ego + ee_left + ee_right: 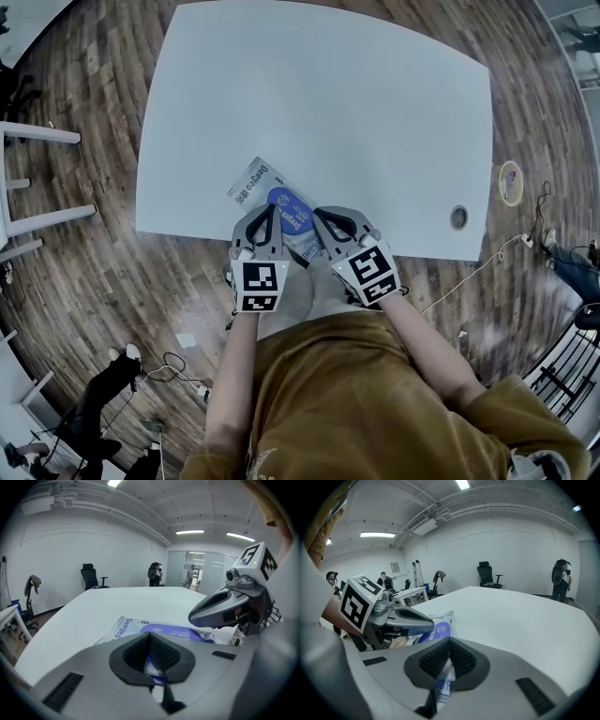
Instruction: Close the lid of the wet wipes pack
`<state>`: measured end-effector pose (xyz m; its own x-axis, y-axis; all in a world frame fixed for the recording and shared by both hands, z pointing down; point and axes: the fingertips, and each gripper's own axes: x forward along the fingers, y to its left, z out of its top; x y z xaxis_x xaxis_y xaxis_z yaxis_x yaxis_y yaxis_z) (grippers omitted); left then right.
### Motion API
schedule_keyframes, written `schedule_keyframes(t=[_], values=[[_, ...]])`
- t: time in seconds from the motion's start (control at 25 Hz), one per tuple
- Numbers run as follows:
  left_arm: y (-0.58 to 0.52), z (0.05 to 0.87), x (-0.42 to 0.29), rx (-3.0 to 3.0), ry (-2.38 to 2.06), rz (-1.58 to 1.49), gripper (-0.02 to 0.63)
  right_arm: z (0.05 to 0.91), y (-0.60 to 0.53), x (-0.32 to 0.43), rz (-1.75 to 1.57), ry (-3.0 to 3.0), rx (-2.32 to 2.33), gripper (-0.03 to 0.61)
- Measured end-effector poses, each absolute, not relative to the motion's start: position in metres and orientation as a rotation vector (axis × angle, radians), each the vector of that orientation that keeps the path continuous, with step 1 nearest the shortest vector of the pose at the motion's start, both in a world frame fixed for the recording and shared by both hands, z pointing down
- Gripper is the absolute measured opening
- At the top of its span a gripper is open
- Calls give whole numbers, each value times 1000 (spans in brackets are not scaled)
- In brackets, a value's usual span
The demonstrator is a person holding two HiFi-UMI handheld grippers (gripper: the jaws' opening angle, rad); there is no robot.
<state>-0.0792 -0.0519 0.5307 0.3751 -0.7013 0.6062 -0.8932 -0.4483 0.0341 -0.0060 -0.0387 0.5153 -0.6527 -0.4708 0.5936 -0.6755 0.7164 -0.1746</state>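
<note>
- At the far left, we saw a white frame (42, 134) standing on the wooden floor (84, 281), well apart from the tabletop (328, 103).
- The left gripper (269, 212) reached over the near edge of the tabletop. In its own view the jaws were clenched on a fold of blue-and-white film at the near end of the wet wipes pack (251, 184).
- The pack lay flat near the tabletop's front edge, set at a slant, with its printed end pointing away from us and to the left. Both grippers met it at the near end.
- The blue oval lid (287, 208) sat on the pack's upper face, between the two grippers. It looked flat against the pack, though we could not tell whether it was pressed fully shut.
- The right gripper (321, 216) came in just beside the left one, angled toward it. Its jaws were closed on the pack's thin near edge, where a strip of printed film showed between the pads.
- Farther right, a small round port (458, 217) was set into the tabletop near its front edge, well apart from the pack.
</note>
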Motion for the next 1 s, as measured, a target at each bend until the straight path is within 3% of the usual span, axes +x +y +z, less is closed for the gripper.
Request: schedule_keyframes(t=[1.0], values=[[-30,487,-123,2194,-1620,600,-3,445,-62,56,507,-2471,1233,6]])
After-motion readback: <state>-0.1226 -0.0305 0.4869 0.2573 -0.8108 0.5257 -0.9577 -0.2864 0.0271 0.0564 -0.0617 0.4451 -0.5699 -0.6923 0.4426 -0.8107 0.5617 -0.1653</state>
